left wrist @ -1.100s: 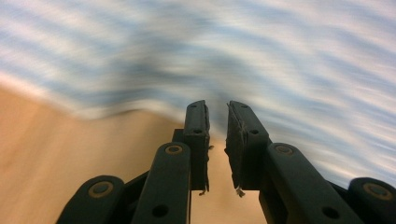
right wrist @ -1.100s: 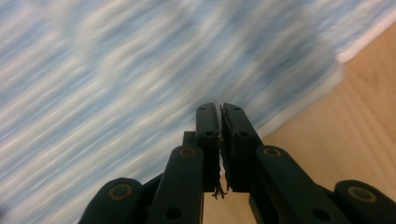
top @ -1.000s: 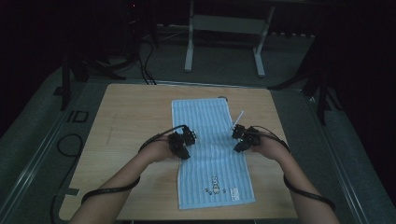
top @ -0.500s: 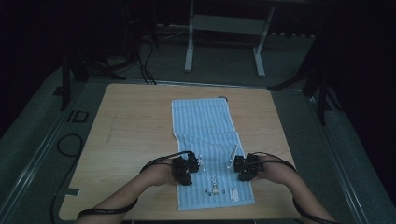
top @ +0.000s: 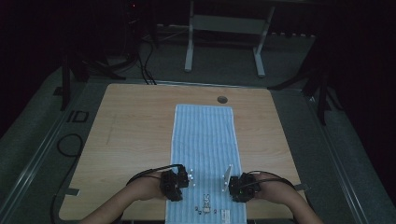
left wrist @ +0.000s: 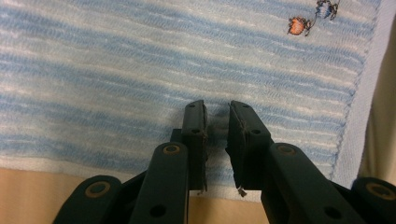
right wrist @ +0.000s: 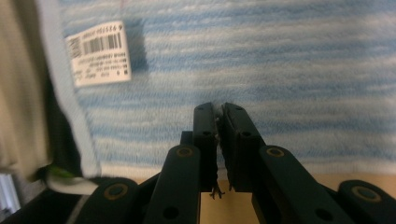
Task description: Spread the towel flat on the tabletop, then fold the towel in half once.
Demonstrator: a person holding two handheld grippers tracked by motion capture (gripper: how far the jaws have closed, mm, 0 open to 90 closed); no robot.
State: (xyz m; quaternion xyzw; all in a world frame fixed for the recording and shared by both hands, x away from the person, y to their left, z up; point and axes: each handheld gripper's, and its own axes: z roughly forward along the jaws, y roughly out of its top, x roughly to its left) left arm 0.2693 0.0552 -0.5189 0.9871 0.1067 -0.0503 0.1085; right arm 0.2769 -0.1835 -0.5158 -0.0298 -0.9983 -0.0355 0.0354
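Long light-blue striped terry towel (top: 205,154) lies flat lengthwise down the middle of the light wooden table (top: 126,135), near end at the person's edge. In the earlier frames its far part was rumpled with a fold lifted; now it is spread smooth and straight, reaching almost to the round grommet hole (top: 222,99) beyond the towel's far end.

Left gripper (top: 180,179) sits at the towel's left edge near the near end; half a second ago it was about the same spot, a second ago much farther up the towel. In the left gripper view its black jaws stand a narrow gap apart, tips (left wrist: 217,112) pressed onto the towel's striped pile just in from the white hem; a little fabric puckers between the tips, grip not certain.

Right gripper (top: 233,182) is at the towel's right edge, level with the left one, also pulled back toward the person since a second ago. In the right gripper view its jaws (right wrist: 217,112) are nearly closed, pinching a small ridge of the towel at its edge.

White barcode label (right wrist: 99,52) lies on the towel near its near-right corner. Small embroidered figures (top: 206,203) sit on the towel between the two grippers, closer to the near end.
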